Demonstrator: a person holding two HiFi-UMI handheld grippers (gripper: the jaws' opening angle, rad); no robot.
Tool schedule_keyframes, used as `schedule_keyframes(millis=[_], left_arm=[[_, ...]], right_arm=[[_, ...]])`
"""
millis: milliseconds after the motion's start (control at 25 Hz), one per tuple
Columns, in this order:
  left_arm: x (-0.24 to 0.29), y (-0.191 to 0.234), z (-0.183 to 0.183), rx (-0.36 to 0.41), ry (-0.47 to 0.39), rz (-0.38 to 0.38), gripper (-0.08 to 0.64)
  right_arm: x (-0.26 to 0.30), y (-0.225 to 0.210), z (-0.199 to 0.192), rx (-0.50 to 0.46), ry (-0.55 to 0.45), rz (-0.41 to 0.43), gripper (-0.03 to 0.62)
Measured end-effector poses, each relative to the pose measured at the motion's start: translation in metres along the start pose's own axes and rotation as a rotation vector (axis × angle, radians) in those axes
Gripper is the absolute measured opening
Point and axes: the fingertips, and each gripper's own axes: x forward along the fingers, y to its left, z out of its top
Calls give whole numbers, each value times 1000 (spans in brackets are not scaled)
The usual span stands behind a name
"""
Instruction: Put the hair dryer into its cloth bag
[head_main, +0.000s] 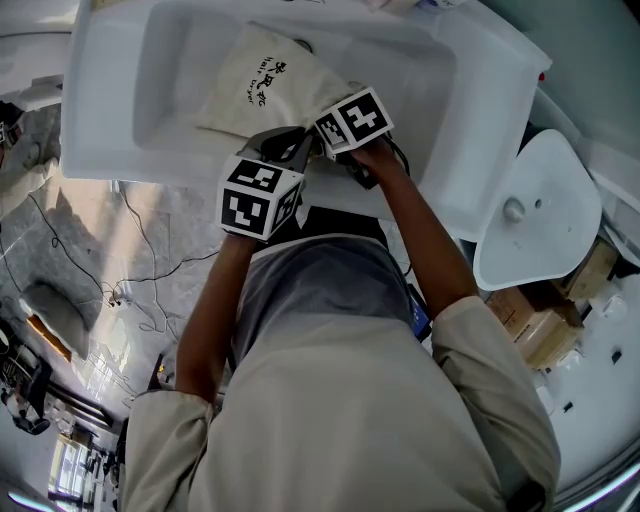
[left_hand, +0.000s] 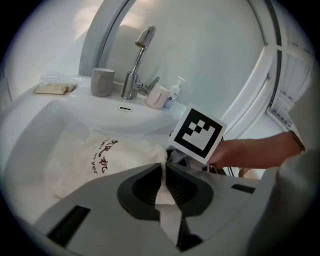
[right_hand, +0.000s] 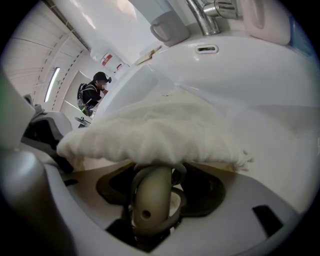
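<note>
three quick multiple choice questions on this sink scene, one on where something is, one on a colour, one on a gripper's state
1. Where does the cloth bag lie?
A) in the sink
B) on a chair
C) on a bed

2. What colour is the cup left of the tap?
A) red
B) grey
C) green

3. What is the left gripper doing?
A) open and empty
B) shut on the tap
C) shut on the cloth bag's edge

Answers:
1 A, the head view shows the bag spread in the white basin.
2 B, the left gripper view shows a grey cup standing beside the tap.
3 C, the left gripper view shows cloth pinched between its closed jaws.
</note>
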Motion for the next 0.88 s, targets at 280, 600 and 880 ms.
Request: schedule_keyframes(millis=[280,600,880], left_arm=[[-2,-2,0,-65,-18,-28,34],[-4,0,-2,-92,-17,-37,34],[-3,-1,-2,-105,-7,-33,32]], right_arm=[[10,-5,6,5,-29,-2,253],[17,-11,11,-15,-47,-20,253],[23,-12,13,-27,-81,-16,253]])
